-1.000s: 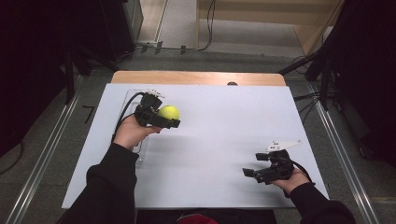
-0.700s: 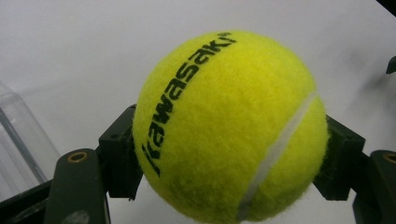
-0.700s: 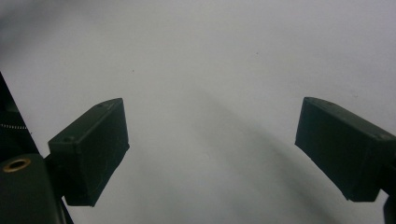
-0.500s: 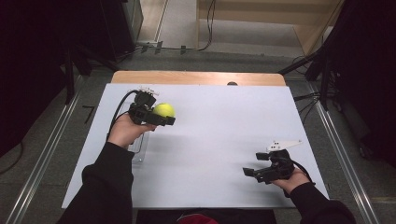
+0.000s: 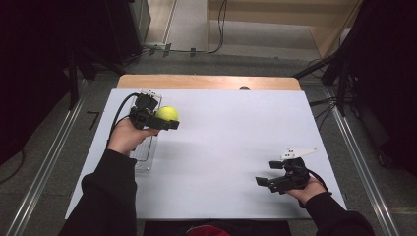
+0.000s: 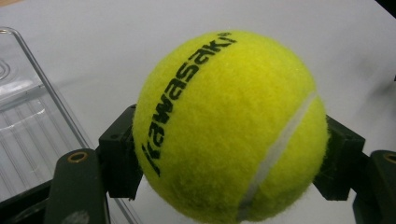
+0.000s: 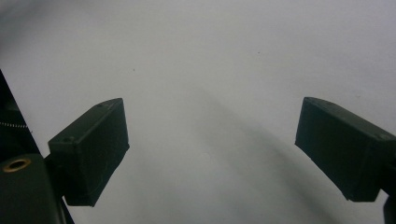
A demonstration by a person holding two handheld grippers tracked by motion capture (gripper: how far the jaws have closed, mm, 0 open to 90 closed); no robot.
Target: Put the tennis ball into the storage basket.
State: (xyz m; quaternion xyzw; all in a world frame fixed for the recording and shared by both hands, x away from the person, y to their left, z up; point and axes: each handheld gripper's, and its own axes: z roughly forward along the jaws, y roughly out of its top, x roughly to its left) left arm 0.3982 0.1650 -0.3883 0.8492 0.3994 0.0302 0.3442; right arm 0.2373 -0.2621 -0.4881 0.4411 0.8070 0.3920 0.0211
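A yellow tennis ball (image 5: 166, 113) (image 6: 229, 126) with black "KAWASAKI" lettering is clamped between the black jaws of my left gripper (image 5: 164, 119) (image 6: 231, 158), held above the left part of the white table (image 5: 226, 147). The jaws press on both sides of the ball. My right gripper (image 5: 268, 178) (image 7: 212, 154) rests low at the table's front right, its jaws wide apart with only the bare white surface between them.
A clear plastic tray (image 5: 143, 150) (image 6: 32, 126) lies on the table under and behind my left hand. A wooden strip (image 5: 206, 81) runs along the table's far edge. Metal rails and dark floor flank both sides.
My left gripper has carried the ball a little toward the far left of the table. The right gripper has stayed put.
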